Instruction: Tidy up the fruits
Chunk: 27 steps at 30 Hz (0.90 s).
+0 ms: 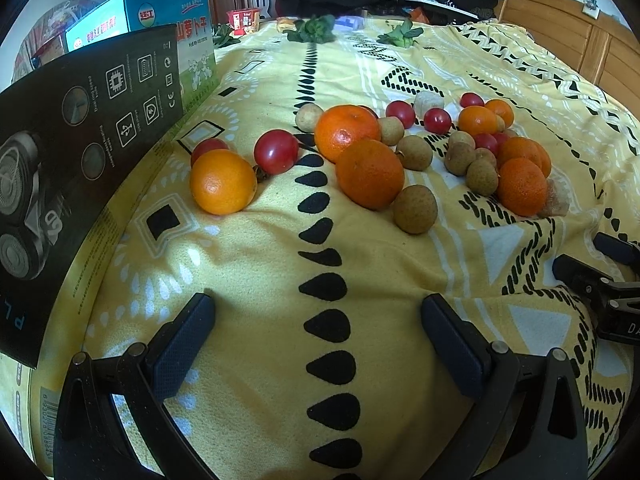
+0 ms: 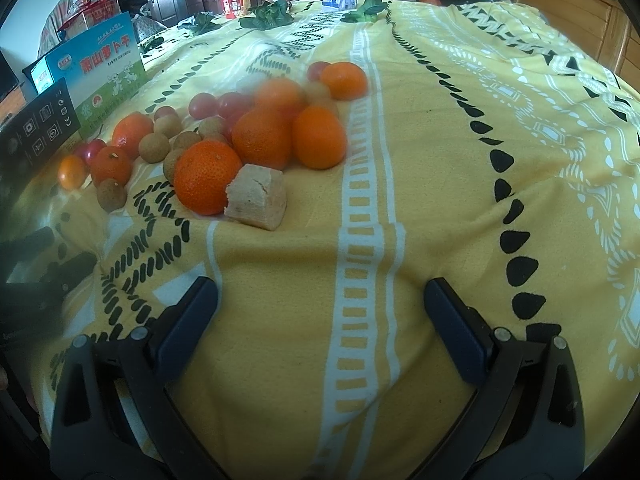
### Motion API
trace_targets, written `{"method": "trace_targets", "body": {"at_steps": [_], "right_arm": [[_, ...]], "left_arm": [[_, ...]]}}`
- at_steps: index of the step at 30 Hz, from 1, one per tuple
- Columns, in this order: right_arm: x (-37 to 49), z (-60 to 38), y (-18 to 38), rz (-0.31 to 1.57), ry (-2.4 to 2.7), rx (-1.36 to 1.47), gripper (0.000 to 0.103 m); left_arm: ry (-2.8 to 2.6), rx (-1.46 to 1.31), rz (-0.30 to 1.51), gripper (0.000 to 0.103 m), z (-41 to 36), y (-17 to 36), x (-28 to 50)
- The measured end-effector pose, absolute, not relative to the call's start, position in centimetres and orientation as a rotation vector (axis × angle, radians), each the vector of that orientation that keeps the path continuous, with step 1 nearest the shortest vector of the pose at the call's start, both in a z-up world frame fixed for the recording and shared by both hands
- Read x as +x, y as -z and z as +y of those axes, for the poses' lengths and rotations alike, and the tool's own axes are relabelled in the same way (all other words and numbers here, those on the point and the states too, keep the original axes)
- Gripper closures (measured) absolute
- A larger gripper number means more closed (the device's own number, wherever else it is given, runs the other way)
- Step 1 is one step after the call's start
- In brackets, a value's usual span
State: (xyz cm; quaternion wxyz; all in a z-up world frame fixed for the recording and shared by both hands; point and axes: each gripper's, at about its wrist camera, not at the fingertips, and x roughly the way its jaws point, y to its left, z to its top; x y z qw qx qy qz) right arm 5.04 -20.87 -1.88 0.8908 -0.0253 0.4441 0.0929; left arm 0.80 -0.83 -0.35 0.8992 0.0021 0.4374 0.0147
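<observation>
Several oranges, red cherry tomatoes and brown longans lie scattered on a yellow patterned cloth [image 1: 260, 264]. In the left wrist view an orange [image 1: 222, 182] lies nearest on the left, a tomato [image 1: 276, 151] behind it, two oranges [image 1: 370, 173] in the middle and a longan [image 1: 415, 209] beside them. My left gripper [image 1: 318, 312] is open and empty, short of the fruit. My right gripper [image 2: 320, 298] is open and empty; an orange [image 2: 207, 182] and a beige cube [image 2: 258, 196] lie ahead to its left.
A black product box [image 1: 80, 168] and a blue-green carton [image 1: 176, 28] stand along the left edge. Leafy greens [image 1: 314, 30] and a red cup [image 1: 243, 21] lie at the far end. A wooden headboard [image 1: 560, 40] is at the right. The right gripper's body [image 1: 600, 288] shows at the left view's right edge.
</observation>
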Motion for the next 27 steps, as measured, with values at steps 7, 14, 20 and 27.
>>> {"method": "trace_targets", "body": {"at_steps": [7,14,20,27], "right_arm": [[5.15,-20.68,1.94,0.925,-0.187,-0.064,0.000],[5.22,-20.66,1.93,0.927,-0.185,-0.068,0.000],[5.22,-20.68,1.92,0.927,-0.186,-0.068,0.000],[5.23,-20.64,1.91,0.927,-0.185,-0.068,0.000]], "left_arm": [[-0.025,-0.004,0.905,0.000,-0.69,0.39,0.88],[-0.025,-0.005,0.905,0.000,-0.72,0.40,0.89],[-0.025,-0.005,0.905,0.000,-0.70,0.40,0.91],[-0.021,-0.014,0.902,0.000,-0.59,0.37,0.90]]}}
